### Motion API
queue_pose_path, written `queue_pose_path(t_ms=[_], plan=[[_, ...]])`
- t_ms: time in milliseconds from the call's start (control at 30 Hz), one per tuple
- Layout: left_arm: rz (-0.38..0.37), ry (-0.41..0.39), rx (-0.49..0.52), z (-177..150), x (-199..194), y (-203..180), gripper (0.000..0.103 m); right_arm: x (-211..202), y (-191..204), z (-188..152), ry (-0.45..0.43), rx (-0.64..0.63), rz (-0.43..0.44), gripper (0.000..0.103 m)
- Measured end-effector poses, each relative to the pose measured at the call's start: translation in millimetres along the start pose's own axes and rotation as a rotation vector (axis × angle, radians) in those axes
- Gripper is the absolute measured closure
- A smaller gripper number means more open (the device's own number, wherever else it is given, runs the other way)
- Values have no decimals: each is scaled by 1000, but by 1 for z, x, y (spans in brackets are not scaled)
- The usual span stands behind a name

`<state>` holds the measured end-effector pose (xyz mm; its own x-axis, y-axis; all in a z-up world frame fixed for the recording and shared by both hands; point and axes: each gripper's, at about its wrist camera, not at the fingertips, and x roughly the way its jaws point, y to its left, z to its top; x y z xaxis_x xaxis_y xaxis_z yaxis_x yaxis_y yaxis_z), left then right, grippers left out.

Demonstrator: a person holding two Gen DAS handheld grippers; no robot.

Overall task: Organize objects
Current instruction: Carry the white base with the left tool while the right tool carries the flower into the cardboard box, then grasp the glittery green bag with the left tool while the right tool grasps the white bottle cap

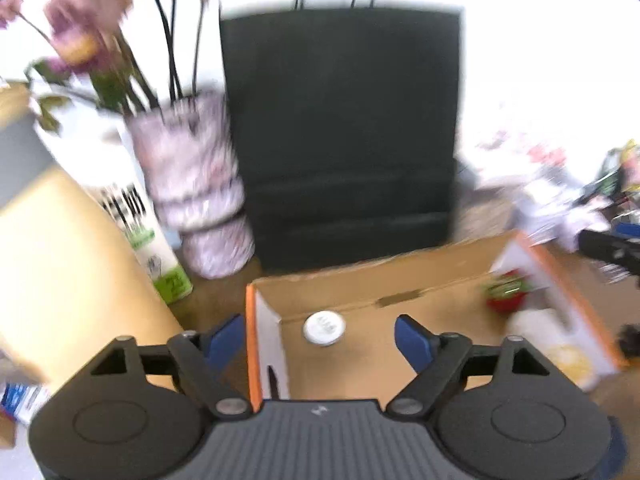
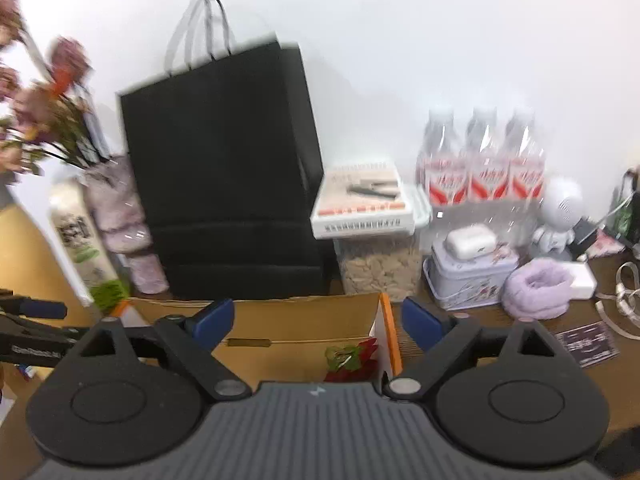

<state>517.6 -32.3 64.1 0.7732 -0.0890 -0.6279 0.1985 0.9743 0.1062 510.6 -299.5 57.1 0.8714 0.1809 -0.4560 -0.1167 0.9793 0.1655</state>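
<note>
An open cardboard box (image 1: 384, 280) with orange edges sits on the wooden table. Inside lie a small round white disc (image 1: 324, 327) and a red and green strawberry-like object (image 1: 506, 294). My left gripper (image 1: 320, 338) is open and empty, hovering over the box's left end, its fingers straddling the left wall. In the right wrist view the box (image 2: 288, 316) is just ahead with the strawberry object (image 2: 352, 360) at its right end. My right gripper (image 2: 318, 320) is open and empty, straddling the box's right wall.
A black paper bag (image 2: 224, 176) stands behind the box. A flower vase (image 1: 192, 184) and a carton (image 1: 140, 232) stand left. Right of the bag are a cereal container (image 2: 378, 264), a tin (image 2: 468, 276), water bottles (image 2: 480, 160) and a purple cloth (image 2: 536, 288).
</note>
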Motion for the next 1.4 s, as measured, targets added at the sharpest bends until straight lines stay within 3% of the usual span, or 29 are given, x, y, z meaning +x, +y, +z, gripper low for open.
queue_pose_path(t_ms=[133,233,333,533,633,700,833,933,1000,1100,1233,1267,1400], plan=[[3,-100,18,-16,-76,-17,16,-67,6,-9,-36,9,63,0],[-74,-140,-10,-28,-134,-19,15,-120,5,-26,-54,22,126,0],[-141,-198,-34,-49,-194,-15,7,-173,7,-52,-78,-8,161,0],[-227,-268,10,-124,-288,-14,2,-262,9,-133,-170,-65,92,0],[-236,-285,48,-167,-314,-23,1,-284,3,-175,-149,-18,42,0],[-199,-278,58,-195,-324,-31,1,-294,-3,-197,-121,15,29,0],[-157,-237,1,-250,-315,-44,1,-304,-10,-231,-59,52,5,0],[-203,-89,-77,-284,-283,-50,2,-293,0,-248,-11,0,-17,0],[-161,13,-90,-298,-258,-57,9,-281,9,-254,22,-34,-20,0],[-141,67,-75,-308,-236,-63,12,-264,23,-258,22,-76,-7,1],[-194,78,-37,-309,-215,-69,35,-235,36,-256,28,-118,-2,7],[-201,74,-29,-308,-209,-69,56,-227,38,-254,34,-125,-3,11],[-146,7,-73,-298,-195,-63,59,-191,36,-240,78,-135,-39,19]])
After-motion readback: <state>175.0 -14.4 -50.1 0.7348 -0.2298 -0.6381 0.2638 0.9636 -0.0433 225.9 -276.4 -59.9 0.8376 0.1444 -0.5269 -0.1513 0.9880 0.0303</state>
